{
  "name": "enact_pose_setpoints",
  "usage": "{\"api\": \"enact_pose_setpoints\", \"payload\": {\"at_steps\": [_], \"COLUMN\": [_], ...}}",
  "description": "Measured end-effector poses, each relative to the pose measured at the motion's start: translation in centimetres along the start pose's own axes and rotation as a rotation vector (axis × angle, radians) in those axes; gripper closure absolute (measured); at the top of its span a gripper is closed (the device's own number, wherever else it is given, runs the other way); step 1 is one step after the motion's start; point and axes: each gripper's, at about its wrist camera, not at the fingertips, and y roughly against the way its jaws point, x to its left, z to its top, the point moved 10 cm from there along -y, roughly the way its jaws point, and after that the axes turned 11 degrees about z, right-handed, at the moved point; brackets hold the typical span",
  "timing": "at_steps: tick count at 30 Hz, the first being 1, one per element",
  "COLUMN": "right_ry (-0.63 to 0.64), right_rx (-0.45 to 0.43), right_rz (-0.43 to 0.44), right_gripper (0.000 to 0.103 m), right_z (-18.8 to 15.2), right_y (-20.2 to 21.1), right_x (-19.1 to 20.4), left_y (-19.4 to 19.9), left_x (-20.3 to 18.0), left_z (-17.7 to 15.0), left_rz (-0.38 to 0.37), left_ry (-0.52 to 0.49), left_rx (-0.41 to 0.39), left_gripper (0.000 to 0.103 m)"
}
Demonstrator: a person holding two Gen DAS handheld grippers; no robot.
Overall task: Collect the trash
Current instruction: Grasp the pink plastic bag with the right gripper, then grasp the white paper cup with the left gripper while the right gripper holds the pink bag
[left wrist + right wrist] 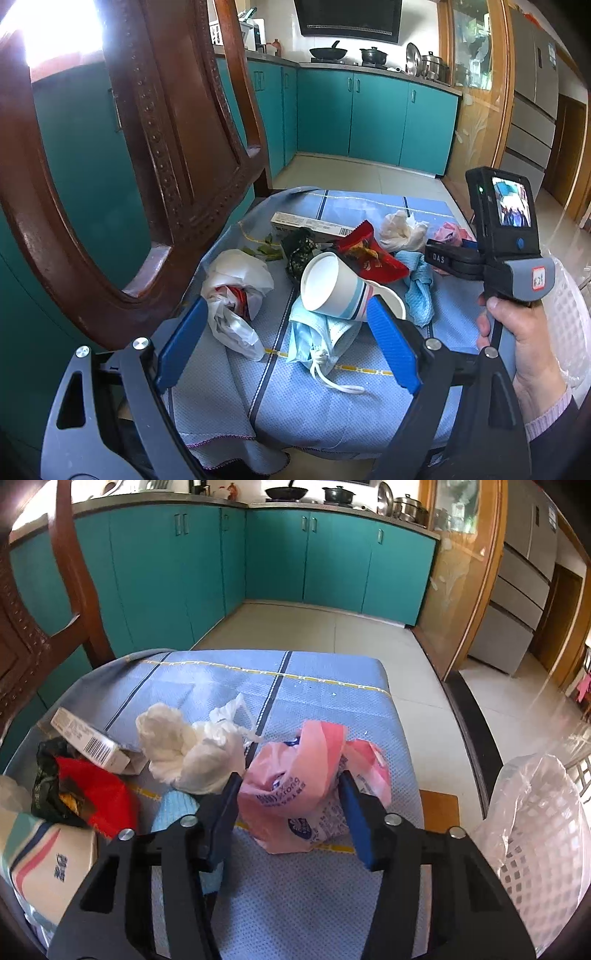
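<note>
Table point(314, 893): a small table under a blue cloth carries all the trash; its far and right edges drop to the tiled floor.
Chair point(155, 155): a wooden chair back stands close on the left side of the table and leaves little room there.
Basket point(535, 849): a white basket with a clear liner stands just beside the table on the right; this is probably where the trash must go.
Pink bag point(306, 786): a crumpled pink plastic bag lies near the right front part of the cloth, between the fingers of the right gripper.
Right gripper point(291, 805): its jaws are about half open around the pink bag; the pads are at the sides of the bag, but a firm hold is not yet visible.
Step in hand: in my judgement the bag needs a squeeze at its thick middle, then a lift straight up before it goes right to the basket, because thin film can slip.
Paper cup point(332, 291): it lies on its side on a blue face mask point(317, 339), in front of the left gripper.
Left gripper point(288, 314): its jaws are wide open and hold nothing.
Open room: the right side is free; the white tissue point(184, 749) lies just beside the bag.
</note>
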Motion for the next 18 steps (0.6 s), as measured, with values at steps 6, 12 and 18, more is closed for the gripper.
{"api": "enact_pose_setpoints", "payload": {"at_steps": [6, 12, 18], "right_ry": [0.002, -0.041, -0.126], "right_rx": [-0.014, -0.069, -0.114], "right_rz": [0.048, 0.119, 0.235], "right_gripper": [0.063, 0.064, 0.063], "right_z": [-0.9, -1.5, -2.7], "right_y": [1.5, 5.6, 9.7], "right_x": [0.3, 0.1, -0.9], "left_y": [0.2, 0.0, -0.9], "left_x": [0.3, 0.0, -0.8], "left_z": [0.1, -0.2, -0.5], "left_rz": [0.001, -0.010, -0.061], "left_ry": [0.012, 0.021, 0.045], "left_rx": [0.001, 0.016, 0.048], "left_gripper": [0.015, 0.012, 0.005]}}
